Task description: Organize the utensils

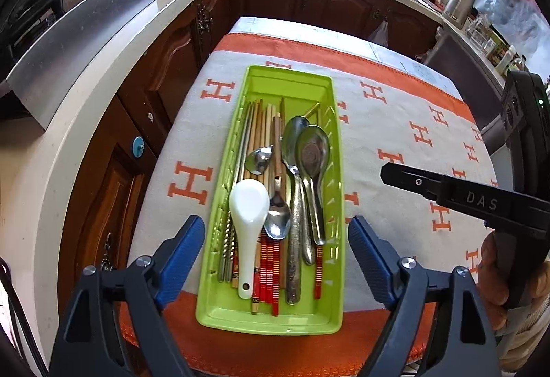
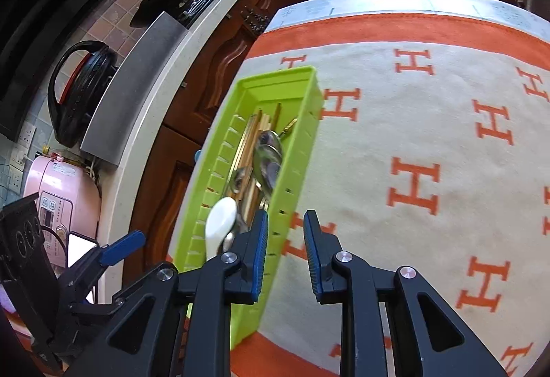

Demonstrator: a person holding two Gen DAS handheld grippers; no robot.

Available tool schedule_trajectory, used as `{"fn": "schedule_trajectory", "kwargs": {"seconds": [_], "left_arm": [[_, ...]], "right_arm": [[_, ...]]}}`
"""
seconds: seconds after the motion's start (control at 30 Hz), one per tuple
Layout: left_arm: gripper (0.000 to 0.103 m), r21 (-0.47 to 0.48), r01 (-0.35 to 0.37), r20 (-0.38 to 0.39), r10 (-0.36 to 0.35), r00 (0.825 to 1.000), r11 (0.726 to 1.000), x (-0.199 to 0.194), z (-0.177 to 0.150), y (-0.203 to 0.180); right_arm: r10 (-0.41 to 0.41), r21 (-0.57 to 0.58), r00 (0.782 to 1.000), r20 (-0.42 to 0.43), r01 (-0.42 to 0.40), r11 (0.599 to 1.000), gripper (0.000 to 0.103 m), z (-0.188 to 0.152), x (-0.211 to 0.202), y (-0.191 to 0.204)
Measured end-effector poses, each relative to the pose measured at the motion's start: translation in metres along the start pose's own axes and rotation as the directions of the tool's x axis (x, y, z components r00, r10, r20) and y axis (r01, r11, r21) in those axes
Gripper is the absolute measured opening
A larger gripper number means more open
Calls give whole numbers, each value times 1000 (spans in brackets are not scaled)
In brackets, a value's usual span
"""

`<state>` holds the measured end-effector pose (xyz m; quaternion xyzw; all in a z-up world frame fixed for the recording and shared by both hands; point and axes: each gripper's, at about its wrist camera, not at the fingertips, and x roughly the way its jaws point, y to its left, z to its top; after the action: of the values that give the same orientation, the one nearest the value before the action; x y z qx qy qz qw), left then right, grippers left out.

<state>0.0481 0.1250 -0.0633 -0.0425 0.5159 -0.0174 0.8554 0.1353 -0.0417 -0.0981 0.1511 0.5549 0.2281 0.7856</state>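
Left wrist view. The left gripper (image 1: pixel 275 239) hangs above the near half of a green tray (image 1: pixel 220 308), its two blue ribbed fingers (image 1: pixel 178 256) spread wide, one on each side of the tray, with nothing pinched between them. The tray is a long rectangle of glossy lime plastic with slotted side walls, and it lies lengthwise on a cream blanket (image 1: pixel 395 136) of soft woven cloth, bordered in orange and scattered with orange H letters. Inside the tray lie a smooth white ceramic spoon (image 1: pixel 248 205), two large polished metal spoons (image 1: pixel 311 153) side by side, two smaller metal spoons (image 1: pixel 276 222), and a bundle of wooden chopsticks (image 1: pixel 264 122), some with red-banded ends. At the right edge a hand (image 1: pixel 495 277) holds the matte black body of the right gripper (image 1: pixel 388 172).

Right wrist view. The right gripper (image 2: pixel 286 225) has its blue ribbed fingers (image 2: pixel 314 249) a narrow gap apart, holding nothing; the blanket (image 2: pixel 429 101) shows in the gap. Its left finger stands over the right wall of the tray (image 2: pixel 295 150); contact cannot be told. The white spoon (image 2: pixel 220 222) and the metal spoons (image 2: pixel 268 157) lie in the tray. The left gripper (image 2: pixel 123 243) appears at lower left, past the tray.
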Motion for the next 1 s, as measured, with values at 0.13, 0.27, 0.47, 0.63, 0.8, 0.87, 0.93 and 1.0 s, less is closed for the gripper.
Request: {"fn": "schedule_trajectory", "kwargs": {"seconds": [0.13,0.27,0.47,0.63,0.8,0.87,0.93,1.0], "left_arm": [[91,24,-29,-2,29,1000,999,0,-3,-17],[91,35,-20,-26,21,999,999,3,-7,-34],[102,87,-33,6,33,999,996,2,-7,-68],[102,117,-17,44,12,999,993,-6,-1,-96],[102,129,-16,87,5,996,992,-17,6,-117],[102,119,-17,102,4,995,993,-22,8,-123],[102,107,-19,115,6,993,994,-28,9,-127],[102,98,-26,129,13,992,995,-33,9,-131]], "right_arm": [[-38,-1,999,15,38,999,25,-14,-15,-15],[-82,1,996,36,82,997,31,-33,-34,-34],[-161,40,982,97,158,987,39,-57,-75,-61],[-256,43,955,153,252,967,61,-80,-114,-67],[-305,82,930,207,294,952,68,-96,-151,-69],[-341,99,906,252,327,940,69,-98,-167,-68],[-369,113,881,297,351,930,69,-100,-182,-68],[-381,120,863,333,362,925,69,-100,-195,-64]]}}
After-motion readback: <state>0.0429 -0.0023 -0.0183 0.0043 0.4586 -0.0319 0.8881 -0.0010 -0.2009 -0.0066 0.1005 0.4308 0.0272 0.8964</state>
